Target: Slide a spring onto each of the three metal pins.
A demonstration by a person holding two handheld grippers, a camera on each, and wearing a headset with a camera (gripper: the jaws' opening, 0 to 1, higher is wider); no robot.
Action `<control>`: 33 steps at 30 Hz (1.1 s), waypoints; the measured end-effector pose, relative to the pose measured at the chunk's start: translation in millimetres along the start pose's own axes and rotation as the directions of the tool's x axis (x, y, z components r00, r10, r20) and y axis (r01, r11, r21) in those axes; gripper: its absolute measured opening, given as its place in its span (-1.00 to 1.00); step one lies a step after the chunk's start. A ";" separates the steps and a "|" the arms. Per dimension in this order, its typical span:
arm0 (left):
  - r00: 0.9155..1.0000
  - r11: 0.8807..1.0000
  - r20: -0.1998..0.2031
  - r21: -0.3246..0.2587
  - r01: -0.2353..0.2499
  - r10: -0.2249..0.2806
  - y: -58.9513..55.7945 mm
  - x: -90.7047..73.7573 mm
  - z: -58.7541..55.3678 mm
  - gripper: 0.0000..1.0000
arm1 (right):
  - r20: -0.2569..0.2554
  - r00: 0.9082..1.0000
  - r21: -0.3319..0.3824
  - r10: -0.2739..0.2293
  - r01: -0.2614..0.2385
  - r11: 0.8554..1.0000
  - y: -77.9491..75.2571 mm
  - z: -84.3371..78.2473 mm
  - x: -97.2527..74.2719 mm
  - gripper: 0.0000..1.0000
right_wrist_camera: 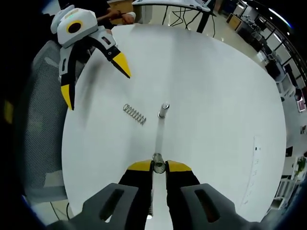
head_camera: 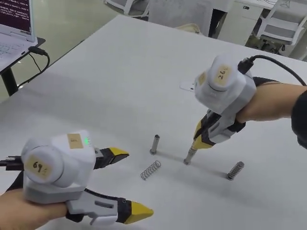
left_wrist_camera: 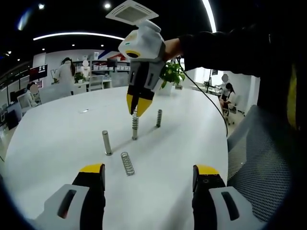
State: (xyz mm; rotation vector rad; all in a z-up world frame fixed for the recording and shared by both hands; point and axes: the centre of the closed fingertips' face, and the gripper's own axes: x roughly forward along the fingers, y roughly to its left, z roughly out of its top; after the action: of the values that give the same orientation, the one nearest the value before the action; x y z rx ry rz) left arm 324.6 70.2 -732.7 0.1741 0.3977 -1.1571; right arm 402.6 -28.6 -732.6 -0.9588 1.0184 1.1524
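Left gripper (head_camera: pixel 139 182) idles, jaws spread. Right gripper (head_camera: pixel 199 143) pinches a spring (right_wrist_camera: pixel 159 165) onto the middle pin (head_camera: pixel 190 156). Rightmost pin (head_camera: pixel 235 170) looks already sprung. Still to do: bare pin (head_camera: pixel 154 143), loose spring (head_camera: pixel 150 170) beside it.

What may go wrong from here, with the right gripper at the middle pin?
1. The right gripper pinches a small coiled metal spring on the middle short grey metal pin; a sideways push might tip that pin, which seems to stand free on the white table.
2. The loose metal spring lies flat; the open left gripper might roll it away.
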 end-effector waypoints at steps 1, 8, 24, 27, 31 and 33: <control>1.000 1.000 -0.001 0.000 0.000 0.000 0.1 0.1 -0.2 0.42 | -0.003 1.000 0.001 -0.001 0.001 1.000 0.0 -0.7 2.5 -0.86; 1.000 1.000 -0.001 -0.002 -0.002 0.002 0.9 -0.1 -0.5 0.41 | -0.005 1.000 0.008 0.001 -0.001 1.000 0.3 -2.3 10.1 -0.86; 1.000 1.000 -0.003 -0.007 -0.002 0.002 1.4 0.8 -1.9 0.39 | -0.029 1.000 0.009 0.004 -0.003 1.000 1.5 -6.3 22.4 -0.85; 1.000 1.000 -0.002 -0.007 -0.002 0.002 1.5 0.9 -1.6 0.39 | -0.029 1.000 0.014 0.005 -0.005 1.000 1.4 -6.2 23.9 -0.85; 1.000 1.000 -0.003 -0.007 -0.001 0.001 1.7 1.0 -1.9 0.38 | -0.027 1.000 0.019 0.006 -0.005 1.000 1.9 -6.5 25.6 -0.85; 1.000 1.000 -0.002 -0.006 -0.001 0.001 1.8 1.0 -1.8 0.38 | -0.028 1.000 0.021 0.005 -0.005 1.000 1.8 -6.7 26.7 -0.85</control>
State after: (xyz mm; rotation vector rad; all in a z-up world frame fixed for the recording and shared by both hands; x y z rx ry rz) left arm 326.2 70.6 -734.9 0.1701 0.4031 -1.1550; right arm 402.9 -28.1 -760.2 -0.9587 1.0542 1.1327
